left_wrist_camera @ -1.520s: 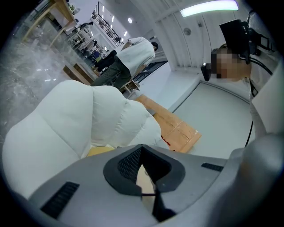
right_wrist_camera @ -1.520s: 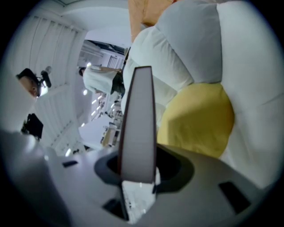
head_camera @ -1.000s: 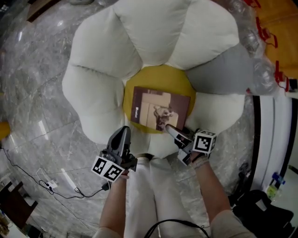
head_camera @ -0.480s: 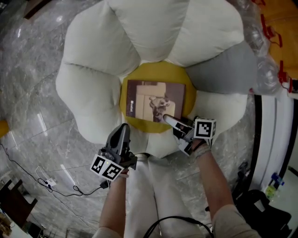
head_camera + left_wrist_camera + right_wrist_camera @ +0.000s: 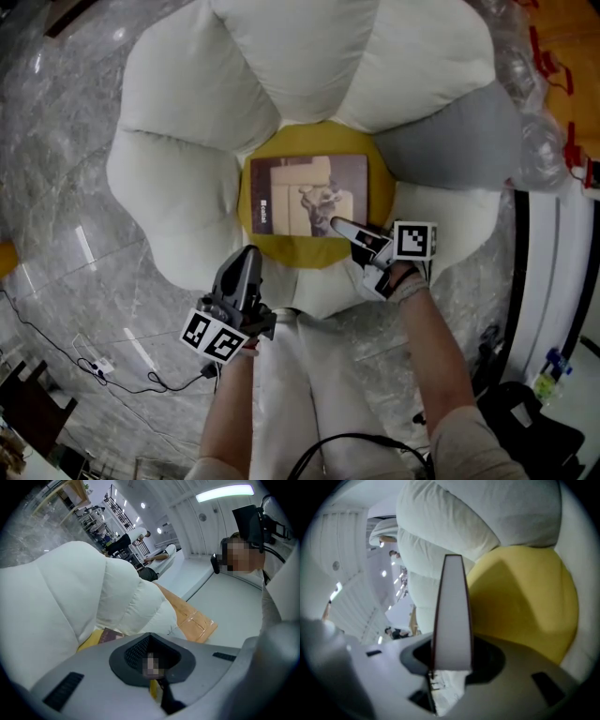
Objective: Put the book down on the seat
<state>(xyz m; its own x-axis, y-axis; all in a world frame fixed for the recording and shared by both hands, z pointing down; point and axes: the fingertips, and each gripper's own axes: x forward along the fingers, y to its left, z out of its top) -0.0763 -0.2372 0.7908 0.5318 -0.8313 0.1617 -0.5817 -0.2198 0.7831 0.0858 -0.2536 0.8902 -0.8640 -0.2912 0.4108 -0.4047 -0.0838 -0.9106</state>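
The seat is a flower-shaped cushion with white petals [image 5: 169, 187], one grey petal [image 5: 450, 141] and a yellow centre [image 5: 281, 248]. A brown book [image 5: 309, 194] lies flat over the yellow centre. My right gripper [image 5: 342, 227] is shut on its near right corner. In the right gripper view the book [image 5: 452, 611] shows edge-on between the jaws, with the yellow centre [image 5: 520, 597] beside it. Whether the book touches the cushion I cannot tell. My left gripper [image 5: 246, 267] hangs at the seat's front edge, jaws together and holding nothing.
Grey marble floor surrounds the seat, with a thin cable [image 5: 94, 366] at lower left. Clear plastic wrap and an orange sheet [image 5: 562, 56] lie at upper right. A white unit with a black rim [image 5: 553, 272] stands to the right. The person's legs in white trousers [image 5: 300, 375] are below.
The book has moved farther over the yellow centre and turned square to the seat, carried by my right gripper. My left gripper has stayed in place.
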